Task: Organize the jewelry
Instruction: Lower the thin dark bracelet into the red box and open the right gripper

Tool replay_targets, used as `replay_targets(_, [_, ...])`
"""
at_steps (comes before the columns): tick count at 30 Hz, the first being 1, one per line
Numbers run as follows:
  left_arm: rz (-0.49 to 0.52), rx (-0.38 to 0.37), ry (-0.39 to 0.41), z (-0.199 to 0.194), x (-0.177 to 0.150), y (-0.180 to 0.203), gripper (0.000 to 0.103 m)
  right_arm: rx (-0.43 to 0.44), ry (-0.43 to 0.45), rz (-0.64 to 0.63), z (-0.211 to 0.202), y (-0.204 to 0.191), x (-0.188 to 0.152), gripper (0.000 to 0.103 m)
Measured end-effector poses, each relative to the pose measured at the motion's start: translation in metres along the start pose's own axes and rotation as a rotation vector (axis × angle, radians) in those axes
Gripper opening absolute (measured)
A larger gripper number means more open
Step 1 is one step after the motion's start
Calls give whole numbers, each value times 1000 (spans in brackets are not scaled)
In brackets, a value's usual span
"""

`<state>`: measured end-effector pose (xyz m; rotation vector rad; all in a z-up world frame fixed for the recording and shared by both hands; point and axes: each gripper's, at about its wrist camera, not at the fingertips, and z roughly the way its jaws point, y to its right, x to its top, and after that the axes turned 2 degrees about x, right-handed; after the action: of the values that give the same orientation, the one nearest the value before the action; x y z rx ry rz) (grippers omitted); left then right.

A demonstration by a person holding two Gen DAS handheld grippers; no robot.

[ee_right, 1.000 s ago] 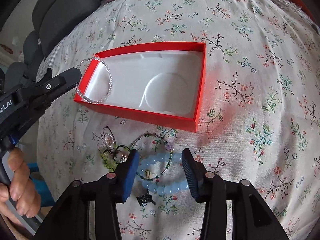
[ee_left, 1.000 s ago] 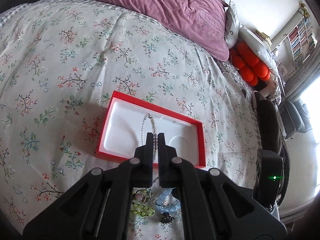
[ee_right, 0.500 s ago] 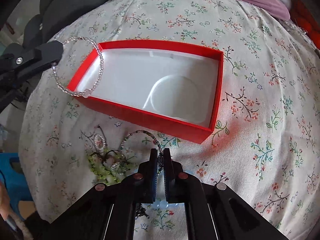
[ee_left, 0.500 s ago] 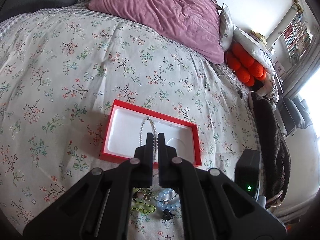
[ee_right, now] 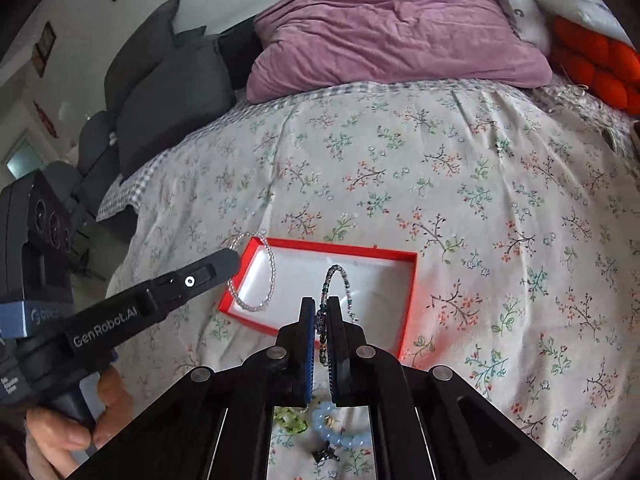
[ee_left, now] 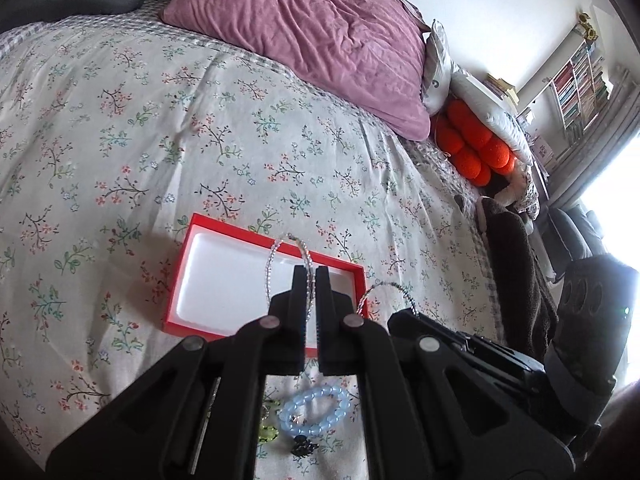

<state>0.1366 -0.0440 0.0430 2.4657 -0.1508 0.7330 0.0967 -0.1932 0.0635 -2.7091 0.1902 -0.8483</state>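
A red box with a white insert [ee_left: 224, 284] [ee_right: 380, 280] lies on the flowered bedspread. My left gripper [ee_left: 311, 270] [ee_right: 234, 260] is shut on a clear bead bracelet [ee_left: 272, 260] [ee_right: 272, 276], which hangs over the box's left end. My right gripper [ee_right: 319, 302] [ee_left: 396, 318] is shut on a dark teal bead bracelet [ee_right: 340, 276] [ee_left: 384, 286], held in the air in front of the box. On the bed below lie a pale blue bead bracelet [ee_right: 340, 428] [ee_left: 316, 408], green beads [ee_right: 292, 420] and a small dark charm [ee_right: 326, 454].
A purple pillow [ee_left: 320, 32] and orange cushion [ee_left: 472, 144] lie at the head of the bed. Dark grey cushions [ee_right: 168, 80] stand left of the pillow. A person's hand [ee_right: 72, 420] grips the left gripper's handle. A dark blanket [ee_left: 516, 272] hangs over the bed's right edge.
My right gripper shut on the dark teal bracelet in the pile and lifted it off the bed. The left gripper kept its hold on the clear bracelet and barely moved.
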Motion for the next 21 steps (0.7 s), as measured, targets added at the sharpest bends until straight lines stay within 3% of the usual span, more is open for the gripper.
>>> replay_targets(7, [-4,169,-75,34,-7,-33,4,-41,-31,40,19,21,-2,5])
replay_targets(12, [29,263,-94,38,-12,-42,5,54,-24,22,30,5,-2,5])
replay_targets(14, [26,261,-99,37,-12,-45,5,72,-23,16,35,0,-1,5])
replay_targets(21, [66,283,-118,38,-16,-41,5,-34,-105,101,67,31,-10,6])
